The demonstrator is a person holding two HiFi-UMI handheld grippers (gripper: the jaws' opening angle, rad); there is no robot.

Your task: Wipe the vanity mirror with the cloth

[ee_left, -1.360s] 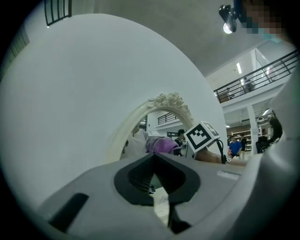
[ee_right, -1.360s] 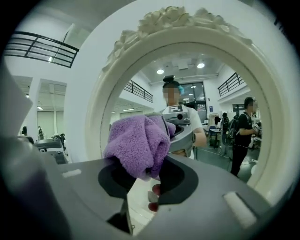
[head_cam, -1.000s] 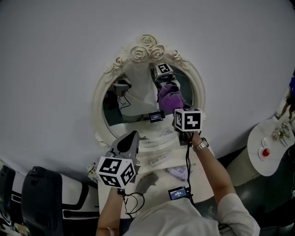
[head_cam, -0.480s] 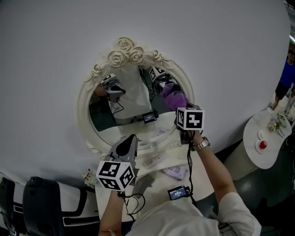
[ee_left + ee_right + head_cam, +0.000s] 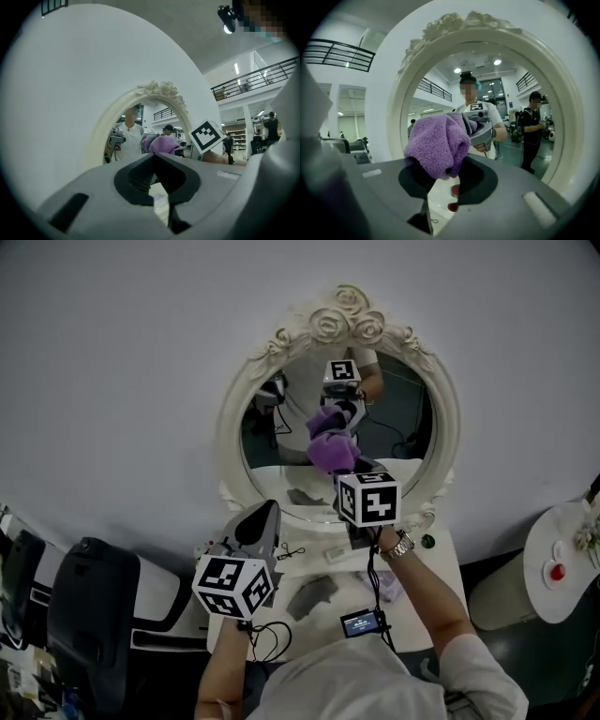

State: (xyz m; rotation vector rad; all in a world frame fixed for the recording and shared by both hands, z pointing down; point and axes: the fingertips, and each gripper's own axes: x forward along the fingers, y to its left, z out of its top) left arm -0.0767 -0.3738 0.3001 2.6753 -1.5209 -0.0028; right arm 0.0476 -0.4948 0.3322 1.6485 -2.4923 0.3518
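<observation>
Grey wall, vanity mirror (image 5: 398, 427), right tongs (image 5: 439, 169) gripping cloth (image 5: 436, 140), left tongs (image 5: 153, 158) closed

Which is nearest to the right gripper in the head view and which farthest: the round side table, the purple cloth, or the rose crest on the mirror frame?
1. The purple cloth, clamped in the jaws of the right gripper.
2. The rose crest, straight above.
3. The round side table, far off at the right edge.

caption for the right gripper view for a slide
Right claw shut on a fluffy purple cloth, facing the ornate white oval vanity mirror
</observation>
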